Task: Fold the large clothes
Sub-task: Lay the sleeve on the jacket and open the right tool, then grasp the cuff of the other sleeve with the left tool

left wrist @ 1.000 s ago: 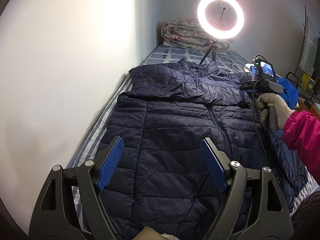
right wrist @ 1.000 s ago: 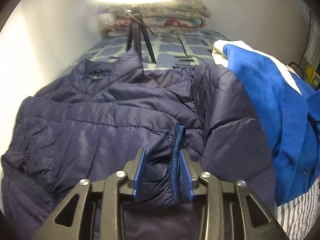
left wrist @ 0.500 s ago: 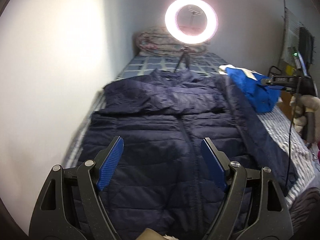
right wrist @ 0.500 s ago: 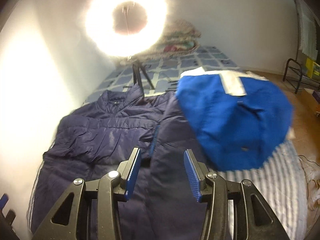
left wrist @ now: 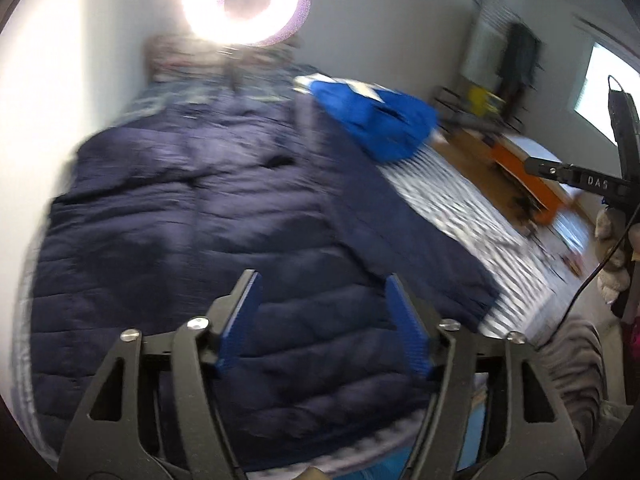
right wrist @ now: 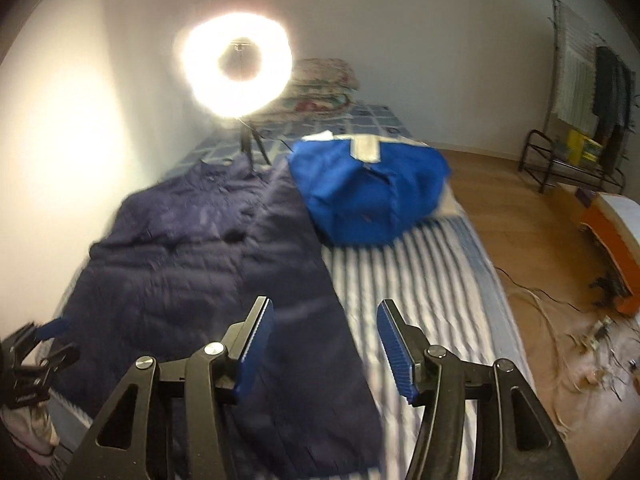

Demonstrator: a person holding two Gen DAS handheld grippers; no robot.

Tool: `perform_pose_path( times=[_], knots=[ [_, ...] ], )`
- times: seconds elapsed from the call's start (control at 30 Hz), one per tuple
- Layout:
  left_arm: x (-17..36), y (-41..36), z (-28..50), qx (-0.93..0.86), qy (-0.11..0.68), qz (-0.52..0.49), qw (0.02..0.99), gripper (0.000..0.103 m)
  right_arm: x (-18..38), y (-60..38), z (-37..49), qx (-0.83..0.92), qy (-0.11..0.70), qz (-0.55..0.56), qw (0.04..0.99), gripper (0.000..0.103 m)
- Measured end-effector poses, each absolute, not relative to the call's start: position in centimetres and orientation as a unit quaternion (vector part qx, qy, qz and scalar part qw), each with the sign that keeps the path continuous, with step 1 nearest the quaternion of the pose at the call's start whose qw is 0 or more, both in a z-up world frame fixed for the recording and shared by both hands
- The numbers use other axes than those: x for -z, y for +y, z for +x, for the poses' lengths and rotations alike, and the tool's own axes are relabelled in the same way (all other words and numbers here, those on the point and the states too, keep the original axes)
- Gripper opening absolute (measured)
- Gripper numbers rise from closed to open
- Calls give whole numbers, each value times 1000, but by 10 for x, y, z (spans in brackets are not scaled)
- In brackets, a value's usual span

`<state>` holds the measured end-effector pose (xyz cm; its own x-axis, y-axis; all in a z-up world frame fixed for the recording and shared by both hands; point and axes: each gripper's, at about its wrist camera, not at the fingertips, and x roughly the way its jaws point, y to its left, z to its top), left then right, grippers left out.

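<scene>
on the left side a dark navy quilted puffer jacket (right wrist: 192,264) lies flat along the blue and white striped bed sheet (right wrist: 420,264), next to the white wall, and one sleeve stretches down its right edge. the left gripper (left wrist: 324,308) hangs above the lower part of the jacket, its blue ribbed pads spread wide and holding nothing. a bright ring light on a small tripod (right wrist: 236,68) stands at the far end. more to the right a bright blue fabric garment (right wrist: 368,188) sits bunched beside the jacket. the right gripper (right wrist: 326,338) is also wide apart and empty, above the sleeve edge and bare sheet.
</scene>
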<state>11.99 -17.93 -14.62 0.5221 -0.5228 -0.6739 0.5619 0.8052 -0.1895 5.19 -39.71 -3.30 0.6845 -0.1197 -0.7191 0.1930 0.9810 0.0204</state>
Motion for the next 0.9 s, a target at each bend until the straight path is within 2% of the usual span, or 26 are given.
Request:
perform_pose_path(
  times=[0.43, 0.9],
  knots=[
    [199, -354, 62, 471, 432, 156, 753, 63, 49, -425, -45, 162, 407, 62, 897, 58],
    [265, -411, 53, 438, 470, 264, 720, 66, 49, -433, -49, 175, 402, 64, 897, 58]
  ],
)
